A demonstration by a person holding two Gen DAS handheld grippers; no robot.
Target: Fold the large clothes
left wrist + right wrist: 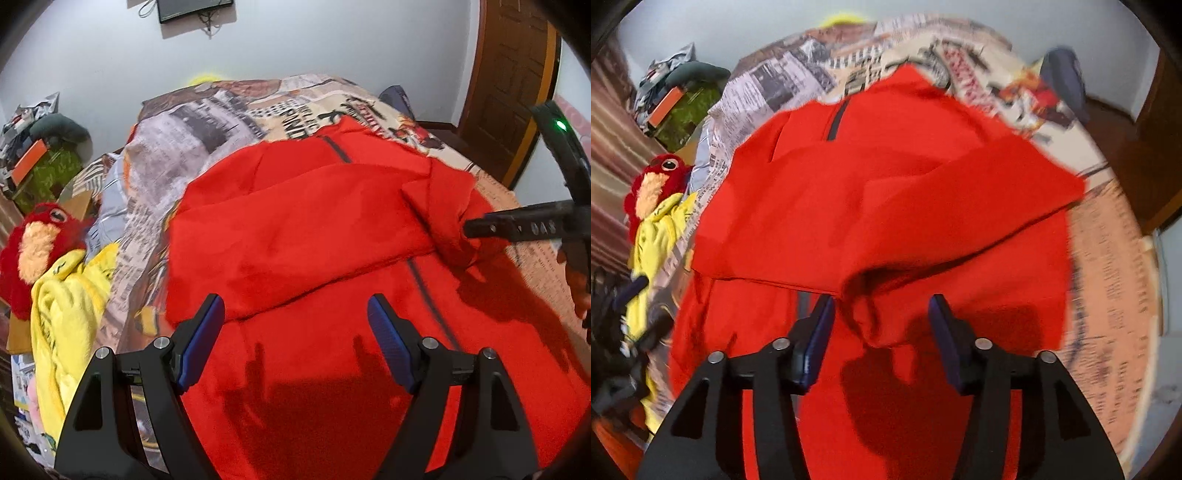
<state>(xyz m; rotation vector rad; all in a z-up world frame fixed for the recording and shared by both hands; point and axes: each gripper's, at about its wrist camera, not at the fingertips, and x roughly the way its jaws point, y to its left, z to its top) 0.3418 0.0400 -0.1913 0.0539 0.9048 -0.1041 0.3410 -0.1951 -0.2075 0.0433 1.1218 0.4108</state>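
Red garment (pixel 332 229) on bed (pixel 229 122), both grippers open

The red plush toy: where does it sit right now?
The red plush toy sits at the left edge of both wrist views, beside the bed, touching the yellow garment and left of the red garment.

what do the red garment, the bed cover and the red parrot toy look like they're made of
Red garment: seems a soft matte fleece or brushed knit; no shine, rounded folds.
Bed cover: looks like thin woven printed cotton or polyester; flat newspaper-style print, fine creases.
Red parrot toy: plush synthetic fur; shaggy, fuzzy outline.
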